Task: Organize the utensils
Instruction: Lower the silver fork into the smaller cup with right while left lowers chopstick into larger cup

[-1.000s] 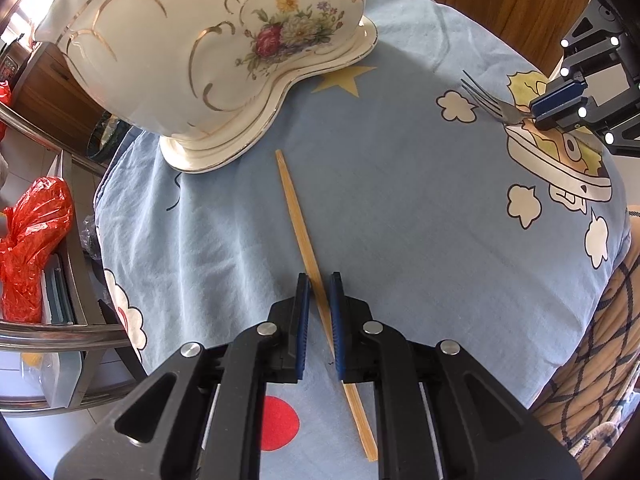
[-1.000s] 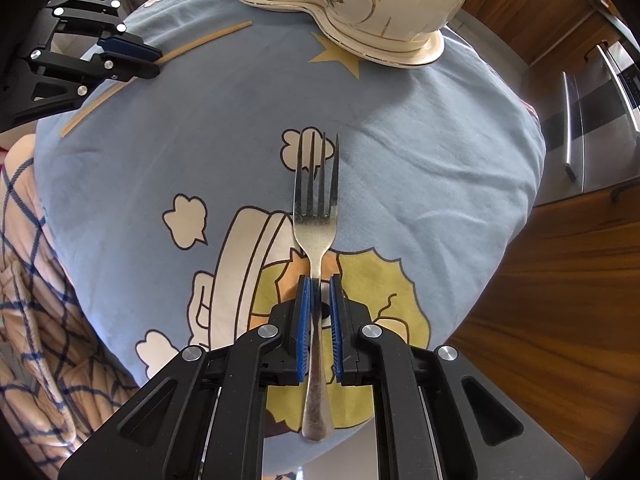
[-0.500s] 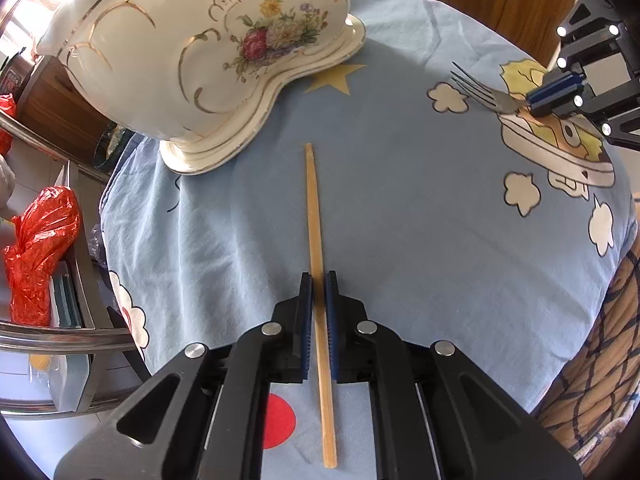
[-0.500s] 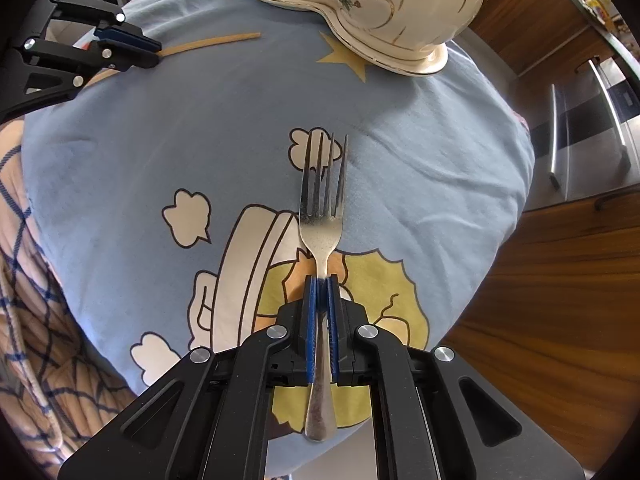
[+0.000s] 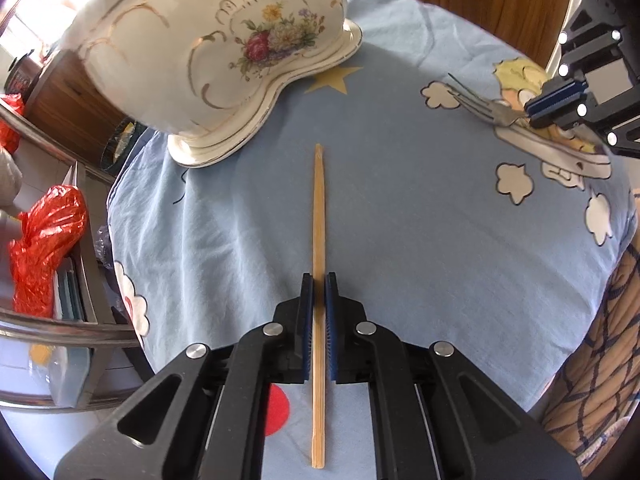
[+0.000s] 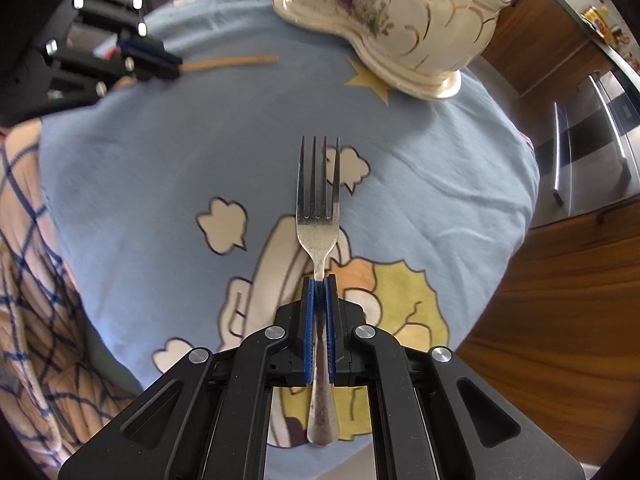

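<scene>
- Two utensils are held at once, one per hand, over a round table [image 5: 400,208] draped in a blue cartoon-print cloth.
- Left gripper [image 5: 319,280]: its jaws are pinched shut on a single bamboo chopstick [image 5: 319,216], gripped toward its rear half, so the long front end points ahead at the ceramic bowl [image 5: 224,52].
- Right gripper [image 6: 319,280]: its jaws have just been closing and are now clamped on the neck of a steel fork [image 6: 318,216], just behind the head; the tines lead and the handle trails back between the fingers.
- Both grips run along the tool's length, probably so each can be tipped tip-first into a container.
- That white, gold-trimmed, flower-painted bowl stands at the far edge of the cloth and looks like the likely destination, though its inside is hidden from both cameras.
- Whether the chopstick's far tip is touching the cloth I cannot tell; the fork looks lifted just clear, judging by the shadow beneath its tines.
- Well off to the side, a red plastic bag [image 5: 44,240] sits on a metal rack, seemingly no part of the job.
</scene>
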Demonstrator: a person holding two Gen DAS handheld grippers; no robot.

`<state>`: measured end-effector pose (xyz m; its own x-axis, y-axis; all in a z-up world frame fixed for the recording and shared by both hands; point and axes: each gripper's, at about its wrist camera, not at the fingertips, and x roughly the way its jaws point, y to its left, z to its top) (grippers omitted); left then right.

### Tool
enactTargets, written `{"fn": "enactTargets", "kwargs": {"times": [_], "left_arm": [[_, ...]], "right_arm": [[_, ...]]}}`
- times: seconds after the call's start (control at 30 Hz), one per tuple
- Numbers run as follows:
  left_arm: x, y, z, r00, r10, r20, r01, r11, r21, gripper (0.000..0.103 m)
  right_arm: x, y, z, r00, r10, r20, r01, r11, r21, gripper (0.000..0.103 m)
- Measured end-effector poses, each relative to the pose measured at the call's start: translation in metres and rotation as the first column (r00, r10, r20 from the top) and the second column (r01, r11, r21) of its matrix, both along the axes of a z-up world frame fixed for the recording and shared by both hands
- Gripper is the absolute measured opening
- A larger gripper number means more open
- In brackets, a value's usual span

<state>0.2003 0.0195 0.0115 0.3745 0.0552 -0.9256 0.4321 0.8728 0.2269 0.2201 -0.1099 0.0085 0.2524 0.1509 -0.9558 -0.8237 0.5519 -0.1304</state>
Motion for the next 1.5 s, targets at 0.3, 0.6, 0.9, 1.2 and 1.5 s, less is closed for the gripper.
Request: {"fn": "enactTargets", "kwargs": {"times": [0.3, 0.6, 0.9, 1.2, 1.5], "left_arm": [[-0.037, 0.031, 0.038, 0.978, 0.078, 0.195, -0.025, 0.966, -0.258, 0.005], [-0.052, 0.042, 0.073, 0.914, 0.215, 0.344, -0.048, 0.899, -0.435, 0.005], [-0.059, 0.036, 0.094, 0.829, 0.271, 0.489, 0.023, 0.857, -0.514, 0.006], [-0.054, 0.040, 0.107, 0.740, 0.334, 0.584, 0.052, 0.837, -0.545, 0.006], [-0.028, 0.048, 0.134, 0.654, 0.377, 0.656, 0.104, 0.814, -0.572, 0.006]], "right_arm": [[-0.012, -0.027, 0.022, 0.996, -0.084, 0.027, 0.073, 0.957, 0.282, 0.006], [-0.006, -0.053, 0.036, 0.979, -0.203, 0.015, 0.160, 0.815, 0.556, 0.006], [-0.004, -0.062, 0.049, 0.971, -0.236, 0.045, 0.147, 0.730, 0.667, 0.006], [0.000, -0.057, 0.065, 0.966, -0.239, 0.098, 0.098, 0.691, 0.716, 0.006], [0.019, -0.048, 0.110, 0.949, -0.257, 0.184, 0.025, 0.641, 0.767, 0.006]]}}
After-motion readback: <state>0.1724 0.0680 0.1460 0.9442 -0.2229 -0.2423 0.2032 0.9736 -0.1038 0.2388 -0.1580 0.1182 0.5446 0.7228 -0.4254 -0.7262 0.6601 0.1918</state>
